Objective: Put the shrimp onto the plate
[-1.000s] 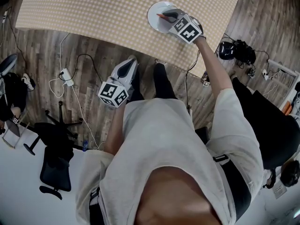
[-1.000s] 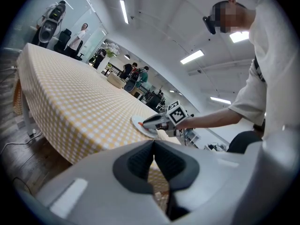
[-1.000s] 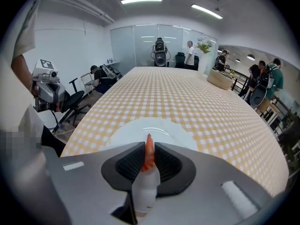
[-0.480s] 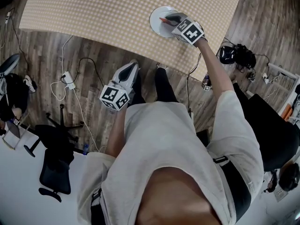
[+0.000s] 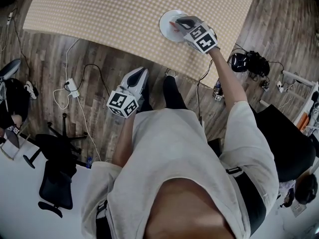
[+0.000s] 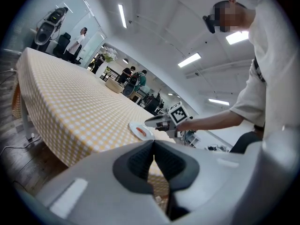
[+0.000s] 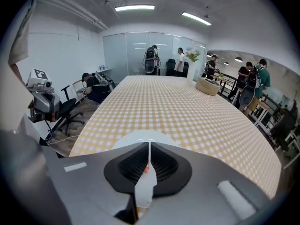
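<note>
A white plate [image 5: 166, 28] sits near the front edge of the checked table [image 5: 99, 14]. The orange shrimp [image 5: 173, 24] lies on it, also seen as the shrimp [image 6: 141, 132] on the plate [image 6: 136, 126] from the side. My right gripper [image 5: 180, 20] hovers just over the plate's right part. Its jaws are closing and nearly meet, with nothing pressed between them. Through the thin slit I see the plate [image 7: 140, 137] and a sliver of orange shrimp [image 7: 146, 168] below. My left gripper [image 5: 141, 72] hangs shut and empty, low over the floor, short of the table.
Cables and a power strip [image 5: 70, 81] lie on the wooden floor at left. A black office chair [image 5: 55, 176] stands behind me. Black gear [image 5: 249, 58] lies on the floor right of the table. A basket [image 7: 208, 86] and several people are at the table's far end.
The right gripper's jaws have come together above the plate and it has drawn slightly back. The shrimp now lies free on the plate. The left gripper has hardly moved.
</note>
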The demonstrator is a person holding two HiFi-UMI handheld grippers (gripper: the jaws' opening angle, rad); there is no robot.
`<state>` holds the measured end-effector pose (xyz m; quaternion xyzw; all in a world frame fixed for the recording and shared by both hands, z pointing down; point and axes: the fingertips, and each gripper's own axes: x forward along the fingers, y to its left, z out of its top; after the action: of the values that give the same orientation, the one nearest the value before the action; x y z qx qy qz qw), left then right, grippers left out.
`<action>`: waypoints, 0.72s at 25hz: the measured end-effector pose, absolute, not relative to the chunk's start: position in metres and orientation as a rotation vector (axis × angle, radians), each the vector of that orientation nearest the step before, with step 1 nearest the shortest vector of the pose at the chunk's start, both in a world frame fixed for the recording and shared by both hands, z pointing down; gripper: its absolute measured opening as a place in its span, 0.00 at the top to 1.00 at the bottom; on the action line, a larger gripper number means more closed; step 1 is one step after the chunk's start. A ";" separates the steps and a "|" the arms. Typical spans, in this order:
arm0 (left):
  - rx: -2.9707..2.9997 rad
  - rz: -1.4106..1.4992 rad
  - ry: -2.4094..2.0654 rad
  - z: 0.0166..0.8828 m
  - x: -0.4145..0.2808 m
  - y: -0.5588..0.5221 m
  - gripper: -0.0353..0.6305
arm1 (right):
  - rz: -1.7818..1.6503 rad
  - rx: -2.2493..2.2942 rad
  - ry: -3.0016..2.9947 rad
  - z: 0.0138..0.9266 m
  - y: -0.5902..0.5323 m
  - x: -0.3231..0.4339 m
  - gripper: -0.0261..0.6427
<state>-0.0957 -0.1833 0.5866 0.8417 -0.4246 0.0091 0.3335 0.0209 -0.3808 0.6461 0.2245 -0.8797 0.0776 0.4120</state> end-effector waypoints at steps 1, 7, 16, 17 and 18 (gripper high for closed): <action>2.206 0.022 -1.107 0.584 -0.096 -0.185 0.93 | 0.193 0.581 -2.216 0.643 -0.380 0.022 0.94; 2.300 0.026 -1.076 0.561 -0.105 -0.194 0.93 | 0.186 0.672 -2.238 0.613 -0.372 0.015 0.96; 2.478 0.005 -0.986 0.511 -0.126 -0.204 0.93 | 0.222 1.005 -2.315 0.540 -0.354 0.010 0.96; 2.499 0.002 -0.975 0.505 -0.129 -0.205 0.93 | 0.250 1.074 -2.336 0.529 -0.352 0.011 0.96; 2.517 -0.002 -0.965 0.500 -0.131 -0.205 0.93 | 0.282 1.143 -2.357 0.518 -0.349 0.014 0.96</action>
<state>-0.1310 -0.2049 0.4996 0.9106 -0.3491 -0.0008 0.2213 0.0136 -0.3491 0.5184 0.4200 -0.8660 0.1036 0.2509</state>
